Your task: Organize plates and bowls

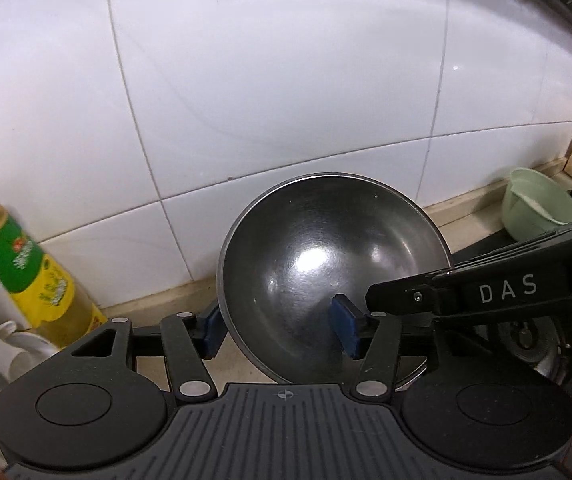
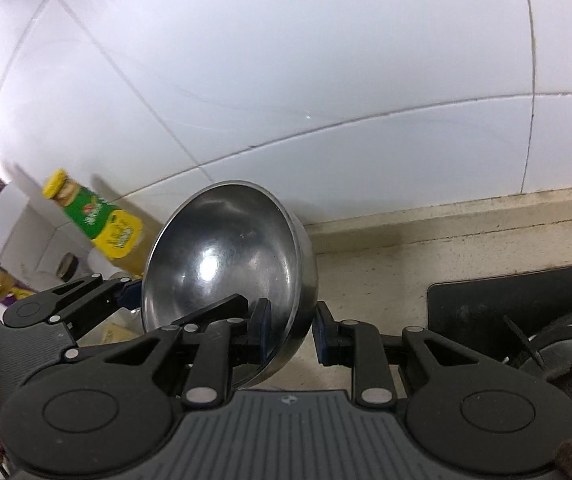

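A steel bowl [image 1: 326, 272] is held tilted above the beige counter, its hollow facing the cameras. My left gripper [image 1: 280, 330] straddles its left rim: one blue pad outside, one inside the bowl, wide apart. My right gripper [image 2: 292, 330] straddles the bowl's right rim [image 2: 302, 280], with one pad inside and one outside, close to the wall. In the left wrist view the right gripper's arm [image 1: 486, 292] reaches in from the right. In the right wrist view the left gripper [image 2: 126, 292] shows at the bowl's left edge.
A white tiled wall [image 1: 286, 80] stands close behind. A yellow-capped sauce bottle [image 1: 18, 264] and white containers stand at the left. A pale green bowl [image 1: 538, 208] and dark cookware sit at the right. A black gas stove [image 2: 526, 320] lies to the right.
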The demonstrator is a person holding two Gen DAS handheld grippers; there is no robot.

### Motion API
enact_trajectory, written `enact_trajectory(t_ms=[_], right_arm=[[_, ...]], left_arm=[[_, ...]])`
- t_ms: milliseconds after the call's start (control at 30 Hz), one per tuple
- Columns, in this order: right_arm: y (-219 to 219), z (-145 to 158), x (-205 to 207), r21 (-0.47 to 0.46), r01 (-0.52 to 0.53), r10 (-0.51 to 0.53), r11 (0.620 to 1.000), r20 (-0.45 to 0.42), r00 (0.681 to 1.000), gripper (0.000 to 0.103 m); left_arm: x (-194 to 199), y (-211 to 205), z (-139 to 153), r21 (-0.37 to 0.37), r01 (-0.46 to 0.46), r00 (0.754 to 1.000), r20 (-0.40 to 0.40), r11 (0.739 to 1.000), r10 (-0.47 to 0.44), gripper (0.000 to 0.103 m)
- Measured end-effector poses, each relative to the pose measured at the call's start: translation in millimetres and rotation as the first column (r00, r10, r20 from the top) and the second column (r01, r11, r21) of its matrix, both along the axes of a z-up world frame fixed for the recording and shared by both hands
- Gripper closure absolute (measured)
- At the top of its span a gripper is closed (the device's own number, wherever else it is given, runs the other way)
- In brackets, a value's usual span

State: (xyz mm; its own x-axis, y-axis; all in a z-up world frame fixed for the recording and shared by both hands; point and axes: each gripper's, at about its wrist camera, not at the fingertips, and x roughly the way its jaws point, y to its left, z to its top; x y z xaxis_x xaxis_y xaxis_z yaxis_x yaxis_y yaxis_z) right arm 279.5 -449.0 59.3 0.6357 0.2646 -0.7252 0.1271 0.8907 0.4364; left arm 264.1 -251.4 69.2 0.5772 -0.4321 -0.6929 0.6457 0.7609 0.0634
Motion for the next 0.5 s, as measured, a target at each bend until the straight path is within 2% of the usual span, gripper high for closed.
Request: enact_trajectory(t_ms=[167,500], right_arm=[[17,15,-24,-0.009,-0.008,0.008,1.000,0.018,1.000,0.082],[46,6,-56,0.001,-0.021,0.021,1.000,-0.011,1.000,0.082]], left_arm=[[-23,14,4,-0.007,0.012,1.000,0.015,1.000,-0.012,0.039],[-58,37,-7,-0.001,0.036,0.999,0.000,0.999,-0.036,0.034]])
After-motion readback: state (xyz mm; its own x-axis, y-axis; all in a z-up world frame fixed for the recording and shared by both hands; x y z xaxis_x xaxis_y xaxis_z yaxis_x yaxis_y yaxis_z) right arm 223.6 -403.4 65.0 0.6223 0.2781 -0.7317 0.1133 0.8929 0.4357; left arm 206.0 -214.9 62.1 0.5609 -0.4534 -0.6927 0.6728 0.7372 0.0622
